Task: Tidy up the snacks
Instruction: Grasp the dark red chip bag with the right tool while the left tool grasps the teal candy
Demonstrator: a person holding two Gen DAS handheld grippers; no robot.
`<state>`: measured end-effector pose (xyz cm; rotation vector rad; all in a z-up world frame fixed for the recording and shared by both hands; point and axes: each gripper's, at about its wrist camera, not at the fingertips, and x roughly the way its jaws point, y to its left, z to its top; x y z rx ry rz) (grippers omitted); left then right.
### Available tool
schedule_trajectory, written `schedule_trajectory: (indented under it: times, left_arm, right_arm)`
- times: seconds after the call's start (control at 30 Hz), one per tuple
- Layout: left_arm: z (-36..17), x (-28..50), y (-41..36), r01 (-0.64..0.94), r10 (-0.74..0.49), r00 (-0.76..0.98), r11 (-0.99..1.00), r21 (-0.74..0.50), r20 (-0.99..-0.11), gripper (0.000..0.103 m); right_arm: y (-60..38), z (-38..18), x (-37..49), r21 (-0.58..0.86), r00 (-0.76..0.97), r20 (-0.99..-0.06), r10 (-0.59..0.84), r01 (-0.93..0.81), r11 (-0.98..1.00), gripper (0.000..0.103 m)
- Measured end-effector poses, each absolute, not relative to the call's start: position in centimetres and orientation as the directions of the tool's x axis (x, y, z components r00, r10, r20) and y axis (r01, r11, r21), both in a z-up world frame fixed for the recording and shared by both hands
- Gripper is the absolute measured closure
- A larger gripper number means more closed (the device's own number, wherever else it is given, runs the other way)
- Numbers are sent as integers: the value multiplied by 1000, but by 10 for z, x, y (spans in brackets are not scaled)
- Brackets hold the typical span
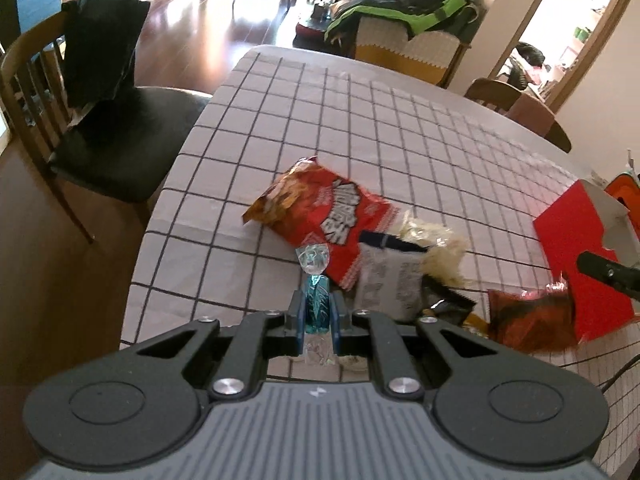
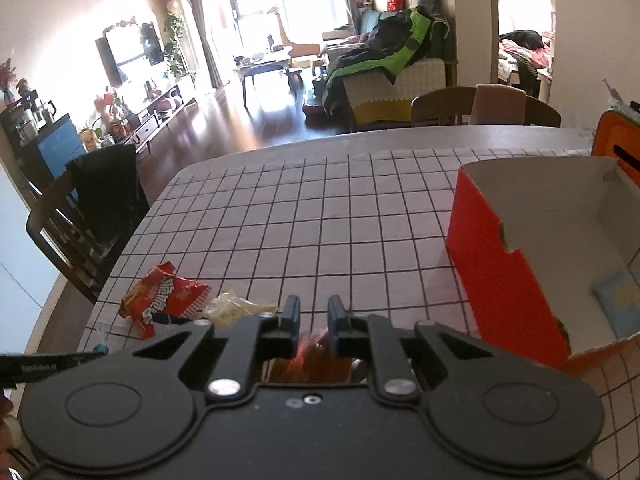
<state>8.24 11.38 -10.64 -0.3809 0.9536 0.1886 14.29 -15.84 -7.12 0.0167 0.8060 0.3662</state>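
Your left gripper point(image 1: 316, 308) is clenched on a teal-wrapped candy point(image 1: 317, 306), its twisted clear wrapper end point(image 1: 313, 259) sticking out past the fingertips above the checked tablecloth point(image 1: 400, 140). Your right gripper point(image 2: 314, 312) has its jaws drawn close together, and a red-and-dark snack packet point(image 2: 310, 360) hangs blurred between and beneath them (the left wrist view shows the same packet point(image 1: 528, 320) lifted beside the red box, with a black fingertip point(image 1: 600, 270) above it), so it is grasping that packet.

Just beyond the candy lies a loose heap of snacks: a red chip bag point(image 1: 320, 210) lying flat, a grey-white packet point(image 1: 386, 280) overlapping its near end, a pale crinkled bag point(image 1: 436, 244) behind that, and a small black-and-yellow packet point(image 1: 444, 304) at the near side. From the right wrist the red chip bag point(image 2: 164, 300) and pale bag point(image 2: 232, 308) sit to the left of your fingers.

The red cardboard box point(image 2: 504, 280) stands open on the right of the table, white inside, with a light blue packet point(image 2: 618, 296) lying on its floor. An orange container point(image 2: 616, 140) stands behind it. A wooden chair point(image 1: 80, 120) draped in black cloth stands off the table's left edge.
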Motion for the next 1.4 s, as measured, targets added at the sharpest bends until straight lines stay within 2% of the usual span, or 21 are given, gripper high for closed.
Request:
schedule_trajectory:
  times: [0.23, 0.33, 0.37, 0.4, 0.43, 0.47, 0.5, 0.77, 1.13, 1.27, 1.33, 1.4]
  left_arm:
    - [-107, 80, 104, -316, -21, 564, 918, -239, -826, 91]
    - [-108, 78, 103, -320, -20, 556, 917, -236, -831, 91]
    - [-109, 78, 104, -320, -19, 555, 918, -234, -832, 91]
    - [-109, 78, 104, -320, -17, 553, 918, -232, -833, 91]
    - [-109, 78, 104, -321, -15, 553, 919, -230, -833, 91]
    - [-109, 78, 104, -322, -14, 552, 919, -228, -834, 91]
    - [-109, 78, 104, -321, -14, 551, 919, -227, -834, 91]
    - [-111, 78, 101, -313, -6, 541, 927, -208, -841, 91]
    - [-115, 78, 98, -303, -7, 528, 933, -196, -849, 91]
    - [-115, 78, 98, -300, -8, 526, 934, -195, -850, 91]
    - [-115, 78, 98, -301, -8, 526, 934, -195, -851, 91]
    - [-115, 78, 97, -299, -9, 526, 934, -195, -850, 91]
  right_arm:
    - [-173, -78, 146, 175, 608, -730, 312, -274, 946, 87]
    - [-174, -84, 140, 153, 597, -738, 314, -305, 940, 75]
    - [-175, -85, 137, 147, 596, -737, 319, -320, 936, 67]
    - [-175, -86, 135, 145, 597, -733, 326, -331, 932, 48]
    - [-176, -86, 132, 142, 599, -730, 329, -339, 930, 34]
    - [-177, -87, 130, 128, 607, -726, 322, -341, 931, 7]
    - [-177, -87, 127, 104, 626, -717, 307, -339, 935, 3]
    - [-149, -111, 127, -72, 569, -770, 289, -527, 847, 2]
    - [-122, -143, 123, -194, 543, -810, 220, -603, 774, 3]
    - [-124, -151, 127, -191, 527, -825, 202, -598, 778, 7]
    - [-125, -151, 127, -191, 531, -822, 204, -595, 781, 12]
    - [-126, -150, 127, -186, 528, -823, 212, -602, 777, 23]
